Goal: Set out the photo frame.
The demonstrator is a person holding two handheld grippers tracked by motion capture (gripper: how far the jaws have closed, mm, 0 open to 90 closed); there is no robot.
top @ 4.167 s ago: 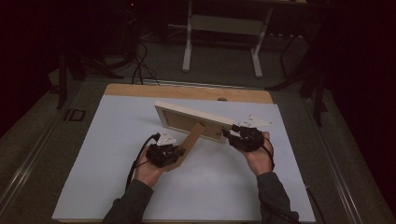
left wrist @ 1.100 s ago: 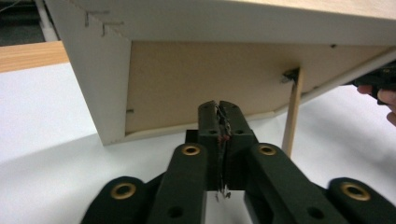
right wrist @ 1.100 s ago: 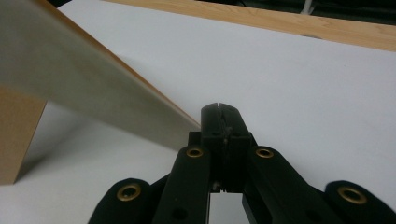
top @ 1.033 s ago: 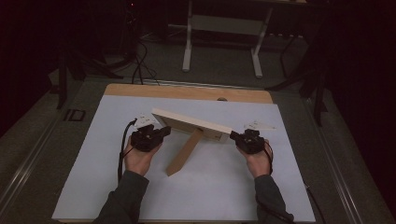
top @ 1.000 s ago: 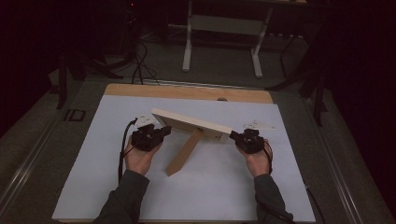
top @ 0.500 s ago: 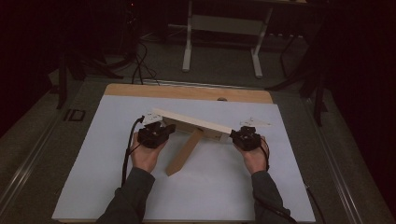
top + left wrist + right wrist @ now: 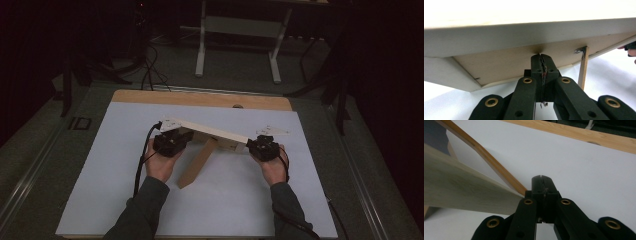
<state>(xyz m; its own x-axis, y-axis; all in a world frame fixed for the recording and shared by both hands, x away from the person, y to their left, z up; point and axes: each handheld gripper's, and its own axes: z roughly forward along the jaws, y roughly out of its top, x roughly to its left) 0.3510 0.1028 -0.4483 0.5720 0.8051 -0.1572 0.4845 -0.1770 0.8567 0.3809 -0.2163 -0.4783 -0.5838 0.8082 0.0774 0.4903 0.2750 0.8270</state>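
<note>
A pale wooden picture frame hangs tilted over the white sheet, its brown stand leg reaching down to the sheet. My left gripper is shut at the frame's left end. In the left gripper view its closed tips touch the frame's brown back panel under the pale rim, with nothing between them. My right gripper is shut at the frame's right end. In the right gripper view its closed tips sit beside the frame's corner, holding nothing.
The white sheet covers most of the wooden table. A small pale piece lies on the sheet behind the right hand. Dark floor, cables and a metal stand lie beyond the table's far edge.
The left gripper left the stand leg, went to the frame's left end and has edged right. The frame has tipped from near upright to a flatter tilt. The right hand has hardly moved.
</note>
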